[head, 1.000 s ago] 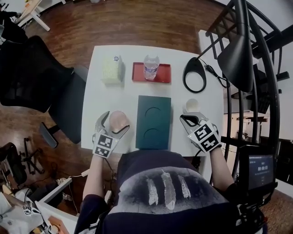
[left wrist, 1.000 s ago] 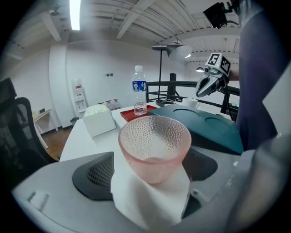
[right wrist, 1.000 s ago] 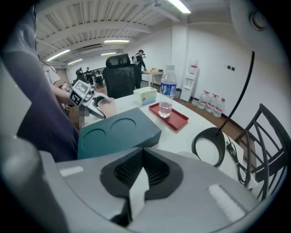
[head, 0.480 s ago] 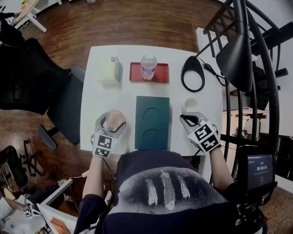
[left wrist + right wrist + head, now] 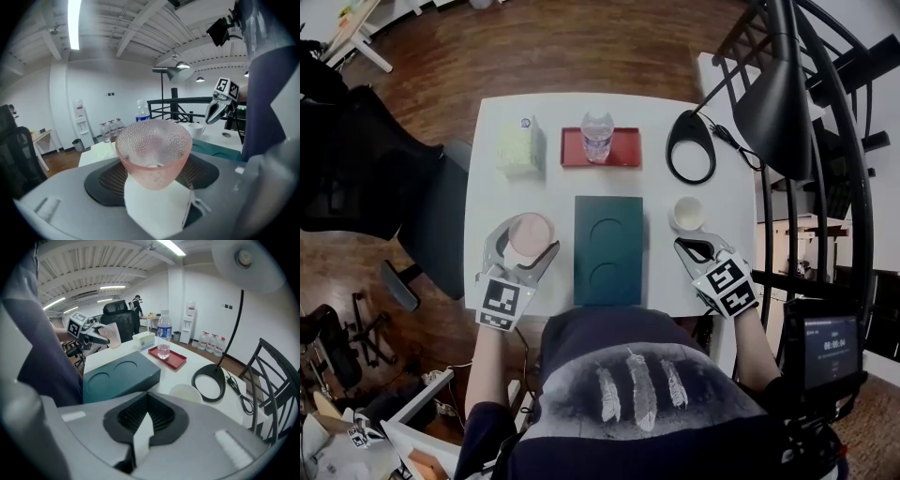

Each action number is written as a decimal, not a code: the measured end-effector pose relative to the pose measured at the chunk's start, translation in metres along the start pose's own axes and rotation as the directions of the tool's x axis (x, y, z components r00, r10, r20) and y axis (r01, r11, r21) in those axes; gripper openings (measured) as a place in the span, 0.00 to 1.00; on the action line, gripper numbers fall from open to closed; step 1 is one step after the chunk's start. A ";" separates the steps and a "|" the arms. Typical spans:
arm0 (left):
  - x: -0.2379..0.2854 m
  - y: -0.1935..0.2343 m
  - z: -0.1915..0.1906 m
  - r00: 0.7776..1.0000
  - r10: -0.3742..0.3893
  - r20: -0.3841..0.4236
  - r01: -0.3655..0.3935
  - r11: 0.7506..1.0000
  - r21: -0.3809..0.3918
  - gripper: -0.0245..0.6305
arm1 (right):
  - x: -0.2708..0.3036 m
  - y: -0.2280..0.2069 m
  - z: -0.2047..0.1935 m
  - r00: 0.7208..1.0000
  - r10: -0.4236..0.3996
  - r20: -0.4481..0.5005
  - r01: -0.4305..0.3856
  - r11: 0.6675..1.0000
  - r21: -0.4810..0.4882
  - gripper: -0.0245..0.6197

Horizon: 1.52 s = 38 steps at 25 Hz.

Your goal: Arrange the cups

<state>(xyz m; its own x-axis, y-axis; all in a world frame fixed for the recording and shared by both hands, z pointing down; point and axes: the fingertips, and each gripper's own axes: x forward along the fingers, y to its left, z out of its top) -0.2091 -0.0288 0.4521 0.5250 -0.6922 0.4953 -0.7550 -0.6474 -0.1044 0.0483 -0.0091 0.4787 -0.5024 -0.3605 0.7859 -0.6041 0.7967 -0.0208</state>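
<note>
**Pink cup** (image 5: 531,232). One item, translucent. We found it between the jaws of the left gripper (image 5: 528,246), which had just been closing and pressed on the cup's lower wall. We judged it held clear of the white table (image 5: 562,192), to the left of the green holder (image 5: 608,248).

**Green holder.** One item with two round recesses, both empty. No cup was seated in it. We judged the task barely begun: the first cup was gripped but not placed, and the second was untouched.

**White cup** (image 5: 688,213). One item, standing on the table to the right of the holder. It was just beyond the tips of the right gripper (image 5: 697,247) and apart from them. That gripper's jaws stood at a narrow gap with nothing between them.

**Back row, not of the task as we judged.**
- pale yellow box (image 5: 519,148)
- red tray (image 5: 625,150), carrying a clear bottle (image 5: 597,134)
- lamp's ring base (image 5: 691,147)

**Views compared.**
- Only the head view gave us both recesses at once, with a cup on either side of the holder.
- Only the left gripper view gave us the pink cup's dimpled surface, its mouth turned upward and the pads against its wall.
- Only the right gripper view gave us its own jaws bare, with the white cup's rim showing just past them. From above we could read that gap less surely.
</note>
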 end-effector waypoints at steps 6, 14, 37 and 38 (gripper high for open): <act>0.029 -0.039 0.050 0.987 -0.161 0.031 0.158 0.985 0.065 0.60 | -0.006 -0.007 -0.006 1.000 -0.019 0.022 0.019 0.999 0.042 0.05; 0.069 -0.093 0.036 0.962 -0.272 -0.038 0.274 0.957 0.100 0.60 | -0.015 -0.008 -0.016 0.999 -0.033 0.027 0.031 0.997 0.068 0.05; 0.089 -0.123 0.024 0.941 -0.335 -0.049 0.338 0.935 0.107 0.61 | -0.006 -0.008 -0.015 1.000 -0.008 0.016 0.007 0.999 0.051 0.05; 0.089 -0.123 0.024 0.941 -0.335 -0.048 0.338 0.935 0.105 0.62 | -0.005 -0.008 -0.014 1.000 -0.007 0.017 0.006 0.999 0.049 0.05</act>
<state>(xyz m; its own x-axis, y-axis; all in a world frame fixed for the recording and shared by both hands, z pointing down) -0.0603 -0.0187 0.4888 0.7278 -0.4193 0.5427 -0.4873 -0.8730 -0.0209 0.0643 -0.0066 0.4835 -0.5087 -0.3742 0.7753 -0.6369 0.7696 -0.0465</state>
